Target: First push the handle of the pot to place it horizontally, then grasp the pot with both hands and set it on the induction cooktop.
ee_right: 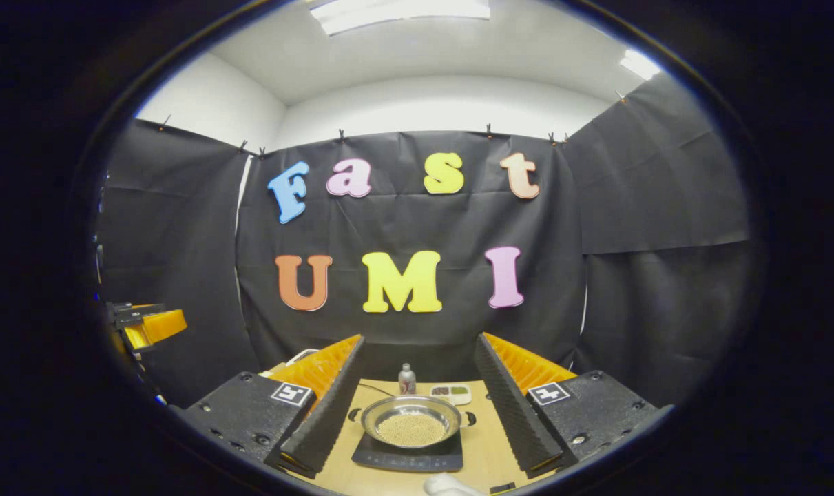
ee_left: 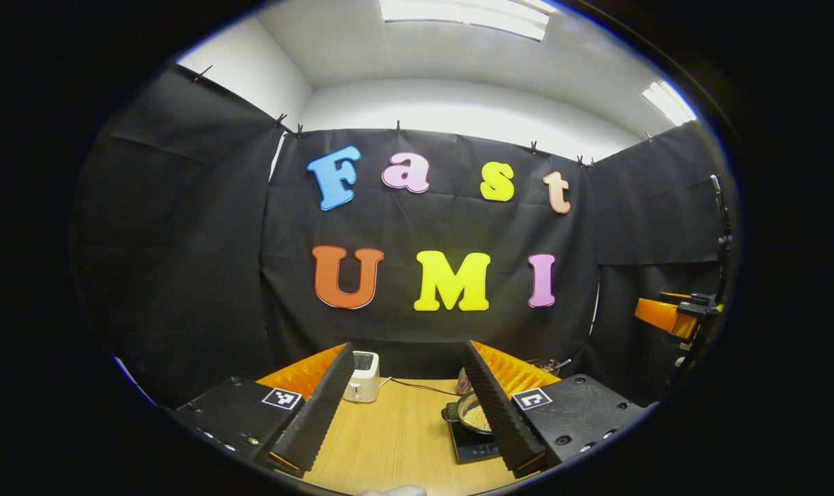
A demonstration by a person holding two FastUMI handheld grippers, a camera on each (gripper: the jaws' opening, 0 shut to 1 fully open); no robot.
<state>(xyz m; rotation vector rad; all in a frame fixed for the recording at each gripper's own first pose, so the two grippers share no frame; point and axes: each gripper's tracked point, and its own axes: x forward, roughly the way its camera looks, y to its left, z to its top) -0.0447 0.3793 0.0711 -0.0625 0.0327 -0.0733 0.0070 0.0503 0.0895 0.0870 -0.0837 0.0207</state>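
Both grippers are held level above the near edge of the tabletop (ee_right: 482,448), pointing toward the back wall.

In the right gripper view, the right gripper (ee_right: 417,406) has its jaws released and spread wide, holding nothing. Between them, farther off, the pot (ee_right: 410,420) sits on the cooktop (ee_right: 408,456), a layer of pale grains inside and a small dark handle at each side. Behind the pot stand a small bottle (ee_right: 407,379) and a shallow dish (ee_right: 451,393). At the far left edge of this view part of the left gripper shows, raised off the tabletop.

In the left gripper view, the left gripper (ee_left: 406,403) is likewise released, its jaws wide apart and empty. A white toaster (ee_left: 361,377) stands between them toward the back, its cord trailing right. The pot and cooktop show beside the right-hand finger, partly hidden by it. The right gripper shows at the far right edge.
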